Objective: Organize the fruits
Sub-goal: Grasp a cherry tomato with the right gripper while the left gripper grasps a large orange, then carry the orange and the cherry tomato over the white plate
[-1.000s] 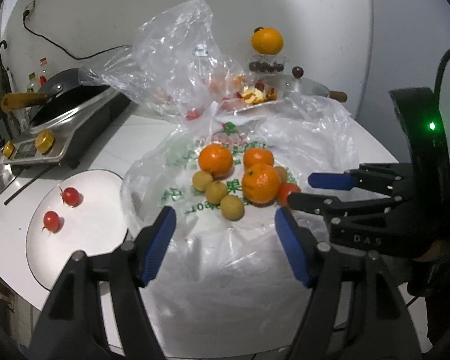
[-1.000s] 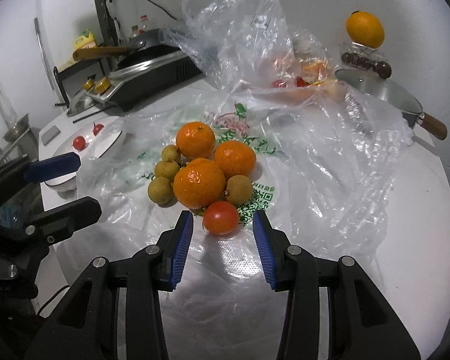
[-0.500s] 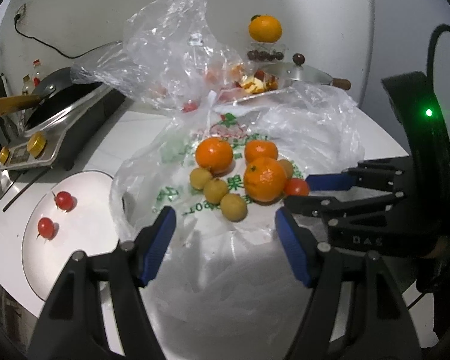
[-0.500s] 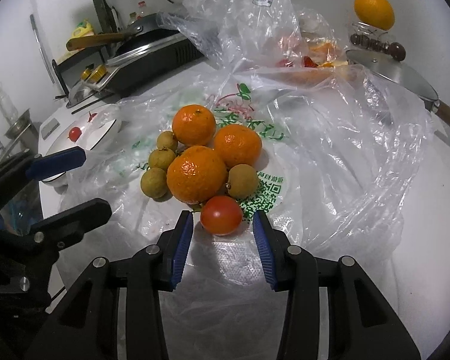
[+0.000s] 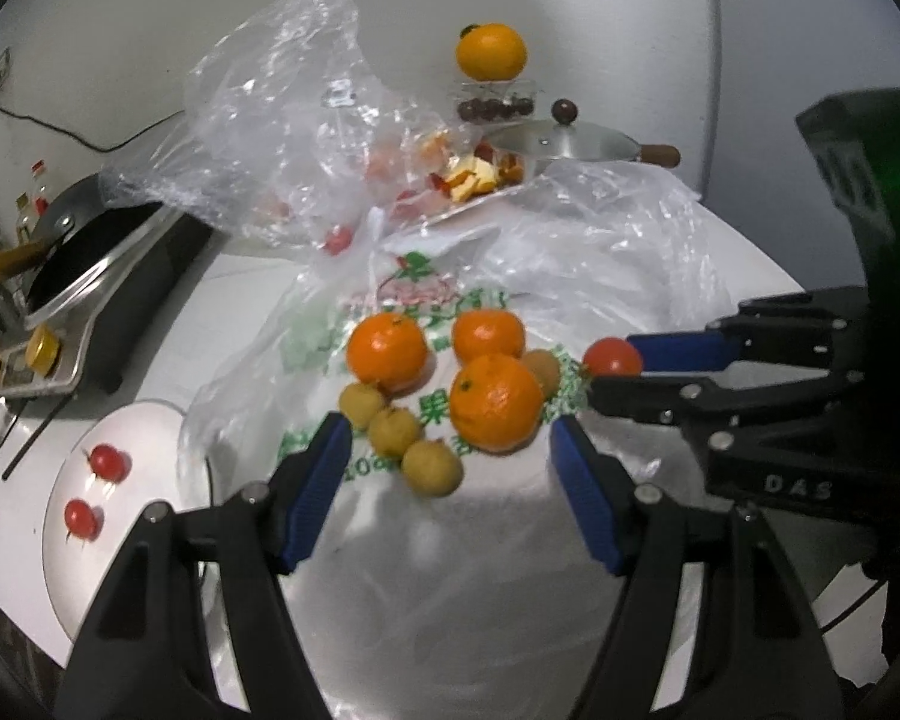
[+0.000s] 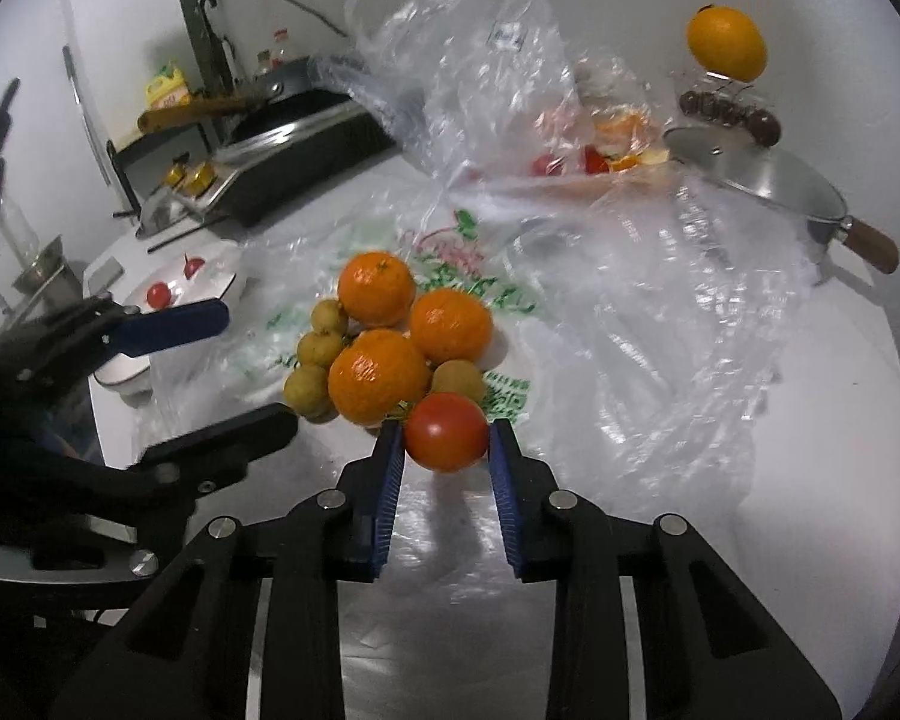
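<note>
1. Tomato (image 6: 446,432), the red one at the near edge of the fruit pile, sits between the blue pads of your right gripper (image 6: 447,453); its jaws have just been closing, and both pads now press on the tomato's sides.
2. Your landmark is the front mandarin (image 6: 378,375), the largest of three in the pile. The tomato lies just in front of it and slightly to its right in the right wrist view, close to touching.
3. Behind the front mandarin are two more mandarins (image 6: 377,288), one to the rear left and one to the rear right, both packed against it.
4. Small yellow-brown fruits (image 6: 321,348) crowd the front mandarin's left side, and one more (image 6: 459,381) is wedged at its right, just behind the tomato.
5. The whole pile rests on a flattened printed plastic bag (image 6: 480,282) on the white table (image 6: 840,450).
6. Your left gripper (image 5: 450,480) stands partly open with nothing between its pads. In the left wrist view it frames the near side of the pile, with the front mandarin just beyond its right pad.
7. Far to the left of the front mandarin, a white plate (image 5: 132,432) holds two small red fruits (image 5: 109,461).
8. Well behind the front mandarin, a crumpled clear bag (image 5: 282,120) stands up, with a lidded pan (image 5: 570,141) to its right and an orange (image 5: 490,52) on a clear box of dark fruit.
</note>
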### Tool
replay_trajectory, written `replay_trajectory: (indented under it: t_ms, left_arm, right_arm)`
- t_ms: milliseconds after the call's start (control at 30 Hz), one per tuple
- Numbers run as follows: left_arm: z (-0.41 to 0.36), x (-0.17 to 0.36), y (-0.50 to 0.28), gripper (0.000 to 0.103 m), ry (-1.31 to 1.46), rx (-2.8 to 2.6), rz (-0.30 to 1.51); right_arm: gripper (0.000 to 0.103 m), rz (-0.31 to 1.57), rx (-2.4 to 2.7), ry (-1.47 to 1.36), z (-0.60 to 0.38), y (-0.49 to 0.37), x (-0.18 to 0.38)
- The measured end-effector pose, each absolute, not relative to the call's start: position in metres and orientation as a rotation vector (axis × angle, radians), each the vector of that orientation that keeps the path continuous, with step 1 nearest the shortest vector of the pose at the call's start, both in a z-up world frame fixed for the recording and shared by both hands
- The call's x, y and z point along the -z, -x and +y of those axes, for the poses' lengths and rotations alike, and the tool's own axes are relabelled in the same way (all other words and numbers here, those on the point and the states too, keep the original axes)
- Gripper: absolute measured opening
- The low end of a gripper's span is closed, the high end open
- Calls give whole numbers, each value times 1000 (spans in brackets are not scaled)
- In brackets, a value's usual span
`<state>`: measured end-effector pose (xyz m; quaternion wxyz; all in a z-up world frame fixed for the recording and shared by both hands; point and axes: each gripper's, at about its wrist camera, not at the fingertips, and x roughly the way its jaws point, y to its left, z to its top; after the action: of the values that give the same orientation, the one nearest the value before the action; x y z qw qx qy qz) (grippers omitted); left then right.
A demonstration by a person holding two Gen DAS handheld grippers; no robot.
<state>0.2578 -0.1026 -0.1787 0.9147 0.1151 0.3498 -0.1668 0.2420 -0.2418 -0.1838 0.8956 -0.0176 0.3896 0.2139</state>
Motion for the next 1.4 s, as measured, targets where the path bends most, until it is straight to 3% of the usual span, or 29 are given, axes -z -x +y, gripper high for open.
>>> replay_trajectory:
  t_ms: [733, 767, 833, 933, 1400]
  left_arm:
    - [-136, 197, -294, 69, -302, 402, 767]
    - [-137, 198, -294, 66, -304, 407, 768]
    - [-139, 201, -295, 51, -312, 406, 779]
    - [-141, 203, -295, 46, -331, 390, 773]
    - [-130, 188, -279, 45, -276, 425, 750]
  right_arm:
    - [31, 785, -399, -1, -278, -253, 179]
    - [31, 784, -399, -1, -278, -253, 179]
    - [31, 784, -395, -5, -279, -254, 179]
    - [31, 785, -391, -5, -279, -254, 180]
    - [31, 758, -379, 15, -274, -246, 168]
